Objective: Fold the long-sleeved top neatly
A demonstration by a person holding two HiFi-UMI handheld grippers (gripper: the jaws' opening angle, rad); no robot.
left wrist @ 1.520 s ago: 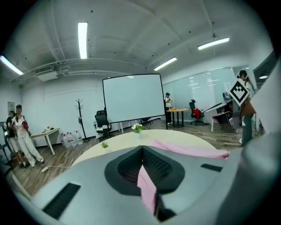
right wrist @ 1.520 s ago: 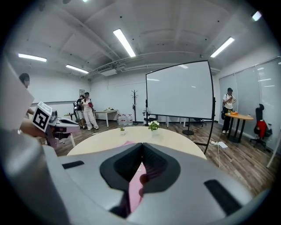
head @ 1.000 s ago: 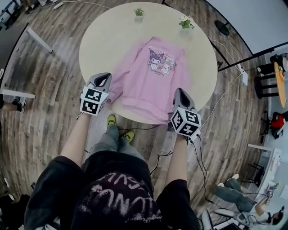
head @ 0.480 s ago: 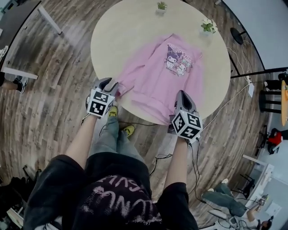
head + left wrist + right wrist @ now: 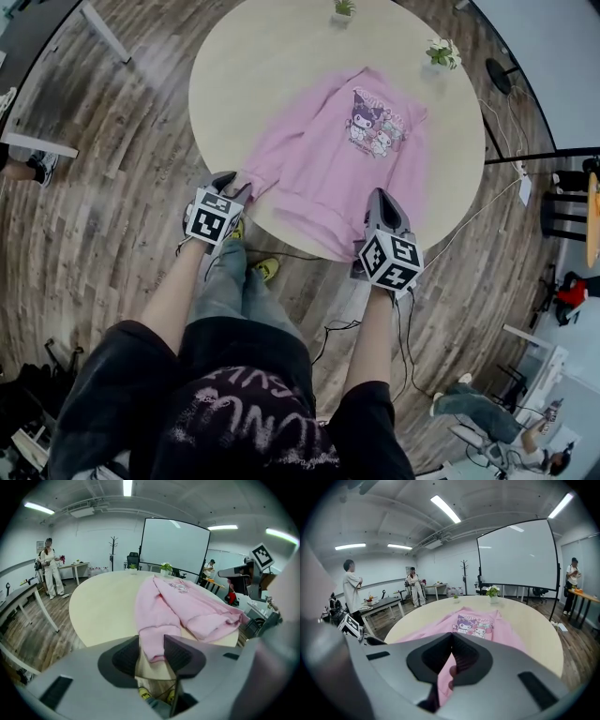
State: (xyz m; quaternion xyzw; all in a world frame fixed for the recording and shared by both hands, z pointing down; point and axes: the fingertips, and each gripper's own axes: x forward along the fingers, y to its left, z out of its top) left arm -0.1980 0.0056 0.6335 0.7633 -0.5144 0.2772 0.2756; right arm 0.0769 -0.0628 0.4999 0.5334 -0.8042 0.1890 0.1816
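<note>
Tabletop first: the round pale table [image 5: 244,56] fills the upper half of the head view, and the long-sleeved top [image 5: 328,178] lies on it right of centre, print [image 5: 373,120] upward, its hem [image 5: 323,234] at the near edge and seemingly drooping over it.

Fabric like this looks light, soft and limp. I judge it will sag and drag between any two held points and will keep no crease unless laid flat and smoothed. The ribbed cuff and hem band look thicker, so they seem the surest places to pinch; the slack body cloth would likely bunch.

One sleeve [image 5: 267,169] runs down toward the lower left. Its cuff [image 5: 152,641] sits between the jaws of the left gripper [image 5: 151,654], which have just been opening. They now stand apart, and the pads do not press on it.

On the right gripper [image 5: 451,654] the jaws are closed at the tips, with a fold of pink cloth caught below them, apparently the hem corner.

Harder to read: the other sleeve is not clearly separable from the body, the underside is unseen, and how far the hem overhangs is unclear.
</note>
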